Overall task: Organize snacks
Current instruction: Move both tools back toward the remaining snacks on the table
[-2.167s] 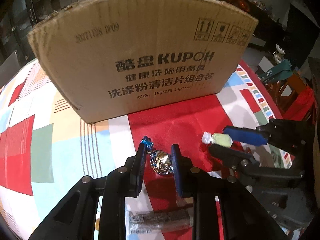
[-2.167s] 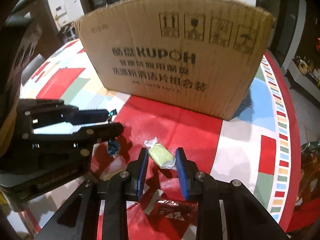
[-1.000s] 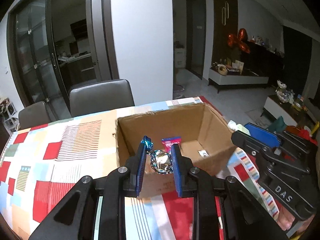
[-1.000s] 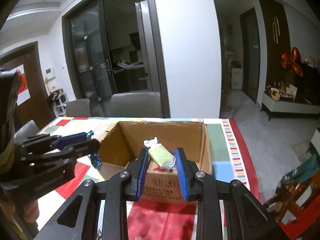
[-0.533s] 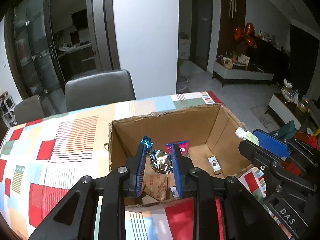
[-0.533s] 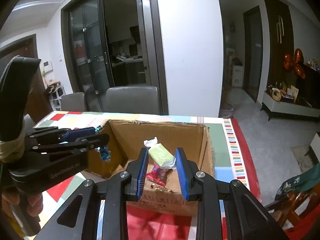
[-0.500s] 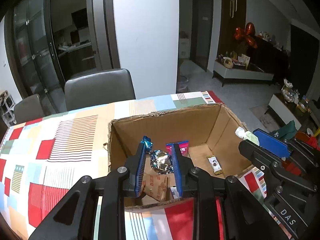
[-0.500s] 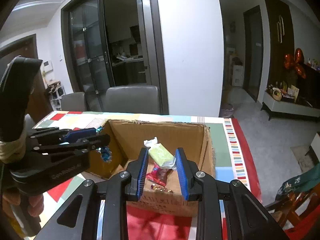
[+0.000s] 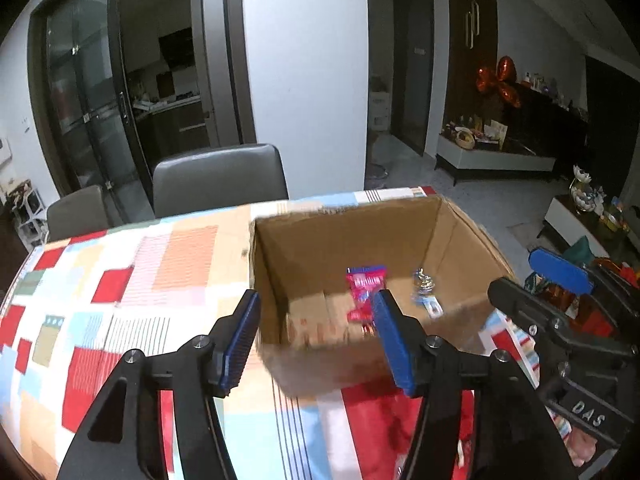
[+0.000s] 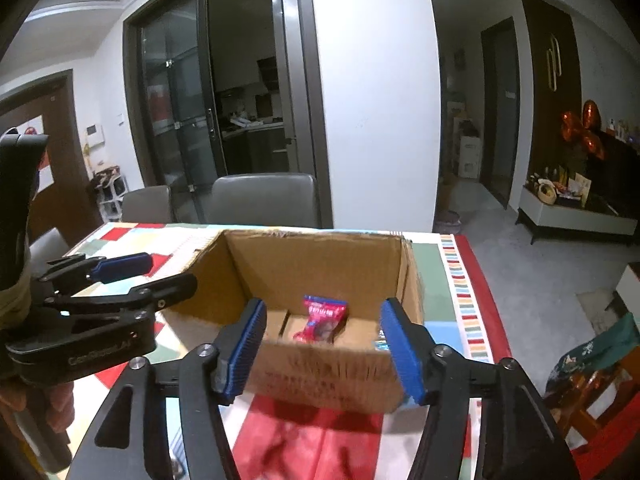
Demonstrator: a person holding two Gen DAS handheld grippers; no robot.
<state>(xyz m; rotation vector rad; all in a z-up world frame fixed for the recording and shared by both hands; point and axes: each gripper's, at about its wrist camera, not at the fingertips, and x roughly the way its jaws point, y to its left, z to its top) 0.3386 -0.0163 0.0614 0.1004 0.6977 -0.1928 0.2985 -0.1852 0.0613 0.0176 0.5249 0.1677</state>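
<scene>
An open cardboard box (image 9: 320,232) stands on the patchwork tablecloth; it also shows in the right wrist view (image 10: 320,252). Inside lie a pink snack packet (image 9: 362,284) (image 10: 324,314) and a foil-wrapped candy (image 9: 425,282). My left gripper (image 9: 316,338) is open and empty, held above the box's near wall. My right gripper (image 10: 324,354) is open and empty above the near wall too. The right gripper shows at the right of the left wrist view (image 9: 532,276). The left gripper shows at the left of the right wrist view (image 10: 148,272).
Grey chairs (image 9: 218,184) stand behind the table. The colourful tablecloth (image 9: 100,292) spreads to the left of the box. The table's right edge (image 10: 476,280) borders open floor. A low cabinet (image 10: 576,212) stands far right.
Both grippers have opened. The foil candy has dropped from the left one and the green candy from the right one, into the box. Both views have shifted slightly.
</scene>
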